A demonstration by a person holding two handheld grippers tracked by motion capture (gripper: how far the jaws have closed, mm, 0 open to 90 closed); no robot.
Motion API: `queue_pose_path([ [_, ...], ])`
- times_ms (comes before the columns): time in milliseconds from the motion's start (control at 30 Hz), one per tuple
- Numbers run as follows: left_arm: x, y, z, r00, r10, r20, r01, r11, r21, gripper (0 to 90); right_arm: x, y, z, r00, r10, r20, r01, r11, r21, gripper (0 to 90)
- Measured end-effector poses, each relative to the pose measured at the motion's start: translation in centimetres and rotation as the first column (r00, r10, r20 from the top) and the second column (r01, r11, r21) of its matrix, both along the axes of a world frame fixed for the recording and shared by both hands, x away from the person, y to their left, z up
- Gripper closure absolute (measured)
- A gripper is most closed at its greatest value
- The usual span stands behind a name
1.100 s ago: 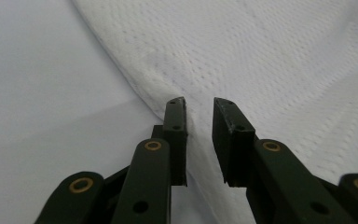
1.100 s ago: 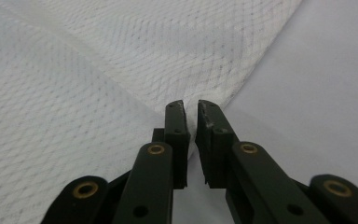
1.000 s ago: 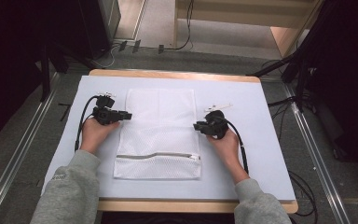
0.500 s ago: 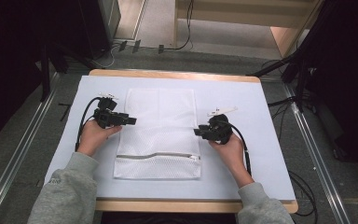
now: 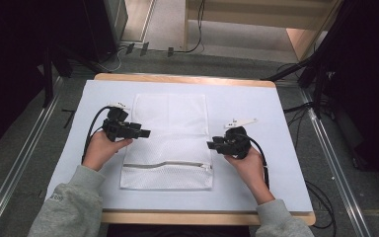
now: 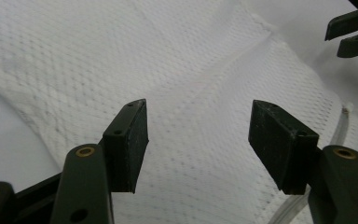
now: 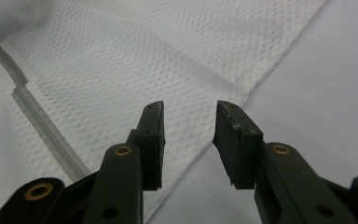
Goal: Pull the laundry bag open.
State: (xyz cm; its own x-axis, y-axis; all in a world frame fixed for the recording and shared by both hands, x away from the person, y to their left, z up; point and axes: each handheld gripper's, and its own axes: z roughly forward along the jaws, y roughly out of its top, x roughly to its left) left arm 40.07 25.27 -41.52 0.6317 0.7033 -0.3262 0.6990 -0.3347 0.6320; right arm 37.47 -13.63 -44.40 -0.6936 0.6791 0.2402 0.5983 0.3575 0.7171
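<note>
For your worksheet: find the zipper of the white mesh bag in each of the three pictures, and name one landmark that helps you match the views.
High view: the zipper runs across the mesh bag near its front end.
Left gripper view: at the lower right edge, beyond the right jaw.
Right gripper view: at the left, slanting down toward the left jaw.
Shared landmark: the bag's white mesh weave.

Person wears grey sweatshirt sleeves (image 5: 71, 207) with ribbed cuffs, small dark mark on the left one. Each hand holds a black gripper: left gripper (image 5: 144, 133), right gripper (image 5: 211, 145). A black cable (image 5: 90, 133) loops from the left; another runs back along the right forearm. A pale 3-cornered plate (image 5: 241, 122) tops the right gripper. Up close, 2 matte black jaws each, with flat rectangular pads (image 6: 129, 142), brass-coloured rivets (image 6: 85, 151) and small screw holes. Right pads (image 7: 235, 140) look scuffed at the edges.
</note>
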Motion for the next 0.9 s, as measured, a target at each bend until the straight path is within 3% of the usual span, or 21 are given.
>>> queue_pose_path([
  [333, -2.1, -1.3, 0.7, 0.9989, -0.034, 0.032, 0.035, 0.9994, -0.005, 36.9, -1.7, -0.2, 0.1, 0.9999, 0.015, 0.001, -0.015, 0.9999, -0.001, 64.8],
  [567, -3.6, -2.8, 0.8, 0.9967, -0.065, 0.049, 0.065, 0.9979, 0.004, 40.9, -2.6, -0.3, 0.1, 0.9995, 0.029, -0.010, -0.029, 0.9996, 0.001, 70.3],
  [767, -4.6, -4.3, 0.7, 0.9921, -0.109, 0.061, 0.109, 0.9940, 0.013, 50.6, -3.1, -0.1, 0.1, 0.9985, 0.046, -0.029, -0.046, 0.9989, 0.000, 80.2],
  [900, -5.1, -5.0, 0.7, 0.9892, -0.134, 0.060, 0.134, 0.9910, 0.005, 64.8, -3.3, 0.2, -0.3, 0.9970, 0.059, -0.049, -0.059, 0.9982, 0.000, 87.2],
])
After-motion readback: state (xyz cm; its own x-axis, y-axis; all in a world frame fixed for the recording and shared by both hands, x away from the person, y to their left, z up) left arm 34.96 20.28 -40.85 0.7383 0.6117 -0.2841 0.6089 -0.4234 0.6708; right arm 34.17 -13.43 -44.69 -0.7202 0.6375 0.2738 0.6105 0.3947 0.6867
